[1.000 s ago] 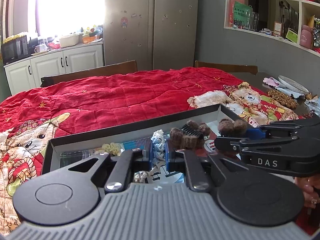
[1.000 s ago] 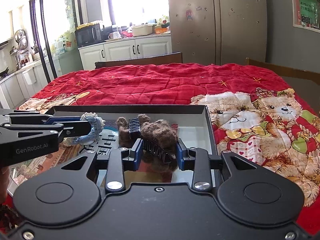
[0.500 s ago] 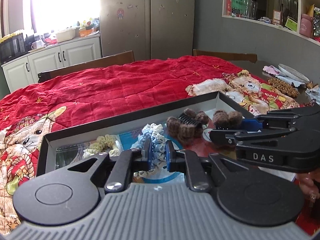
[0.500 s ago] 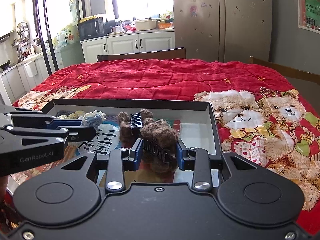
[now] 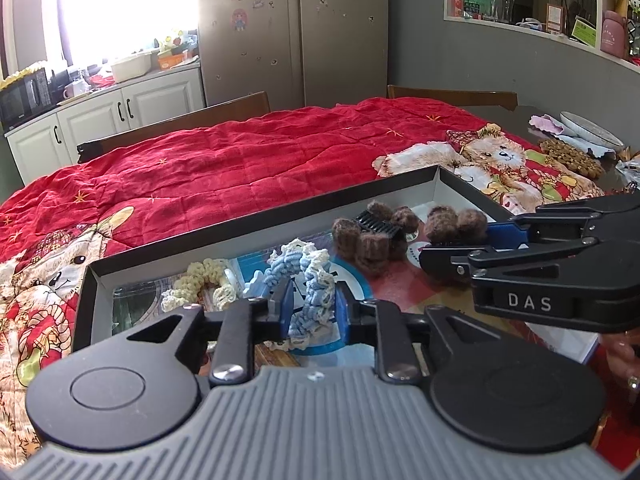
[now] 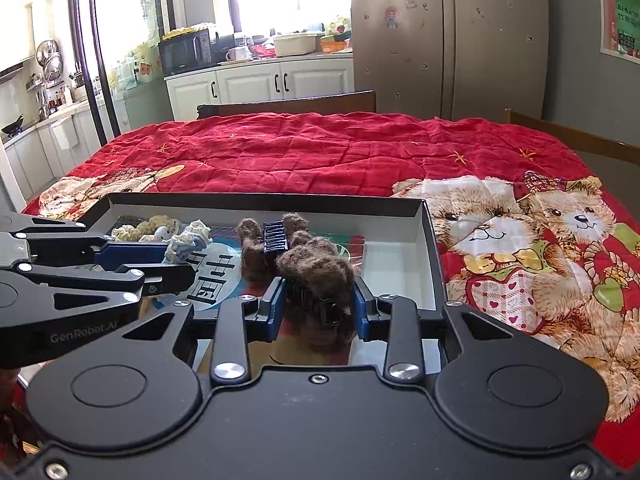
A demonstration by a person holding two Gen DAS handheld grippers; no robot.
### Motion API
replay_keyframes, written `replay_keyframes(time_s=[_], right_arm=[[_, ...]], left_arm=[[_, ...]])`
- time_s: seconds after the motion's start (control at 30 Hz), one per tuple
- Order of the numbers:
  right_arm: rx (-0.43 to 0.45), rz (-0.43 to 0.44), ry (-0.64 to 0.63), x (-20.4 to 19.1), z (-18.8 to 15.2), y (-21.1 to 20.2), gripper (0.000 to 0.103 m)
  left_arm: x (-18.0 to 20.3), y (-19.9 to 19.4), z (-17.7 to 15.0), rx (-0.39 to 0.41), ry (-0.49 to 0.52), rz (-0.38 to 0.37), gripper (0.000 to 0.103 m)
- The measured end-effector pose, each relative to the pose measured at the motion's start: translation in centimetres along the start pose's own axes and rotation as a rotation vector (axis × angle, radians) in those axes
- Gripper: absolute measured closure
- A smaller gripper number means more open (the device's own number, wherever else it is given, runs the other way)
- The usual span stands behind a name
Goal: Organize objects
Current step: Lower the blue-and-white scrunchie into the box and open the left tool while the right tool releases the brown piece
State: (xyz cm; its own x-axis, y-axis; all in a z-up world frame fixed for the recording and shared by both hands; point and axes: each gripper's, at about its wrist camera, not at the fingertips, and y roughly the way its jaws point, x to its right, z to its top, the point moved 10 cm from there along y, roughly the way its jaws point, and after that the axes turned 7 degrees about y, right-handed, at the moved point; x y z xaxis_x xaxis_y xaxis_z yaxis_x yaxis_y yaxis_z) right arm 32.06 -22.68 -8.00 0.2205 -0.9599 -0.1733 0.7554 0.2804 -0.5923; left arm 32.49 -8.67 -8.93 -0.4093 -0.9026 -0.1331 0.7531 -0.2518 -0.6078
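Gripping tongs (image 5: pixel 308 306): blue scrunchie (image 5: pixel 304 280).

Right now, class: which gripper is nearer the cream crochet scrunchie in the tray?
Left. The left gripper, holding the blue scrunchie, sits beside the cream scrunchie; the right gripper is farther across the tray, clamping a brown hair claw.

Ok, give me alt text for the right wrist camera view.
The right gripper is shut on a brown fuzzy hair claw clip over a shallow black-rimmed box on a red teddy-bear quilt. At left, the left gripper holds a blue-and-cream crocheted scrunchie.
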Motion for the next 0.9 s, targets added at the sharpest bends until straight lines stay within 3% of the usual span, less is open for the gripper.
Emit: replay_keyframes(time_s=[0.1,0.27,0.5,0.9], right_arm=[[0.003,0.0,0.004,0.0,0.1,0.0,0.065],[0.01,-0.001,0.008,0.0,0.2,-0.2,0.061],[0.016,0.004,0.0,-0.2,0.2,-0.5,0.055],[0.05,0.015,0.004,-0.5,0.6,-1.4,0.054]], left_arm=[[0.0,-0.1,0.1,0.005,-0.001,0.002,0.049],[0.1,-0.4,0.3,0.022,0.0,-0.008,0.04],[0.0,-1.0,0.6,0.034,0.0,0.004,0.033],[0.1,-2.2,1.1,0.066,0.005,0.019,0.025]])
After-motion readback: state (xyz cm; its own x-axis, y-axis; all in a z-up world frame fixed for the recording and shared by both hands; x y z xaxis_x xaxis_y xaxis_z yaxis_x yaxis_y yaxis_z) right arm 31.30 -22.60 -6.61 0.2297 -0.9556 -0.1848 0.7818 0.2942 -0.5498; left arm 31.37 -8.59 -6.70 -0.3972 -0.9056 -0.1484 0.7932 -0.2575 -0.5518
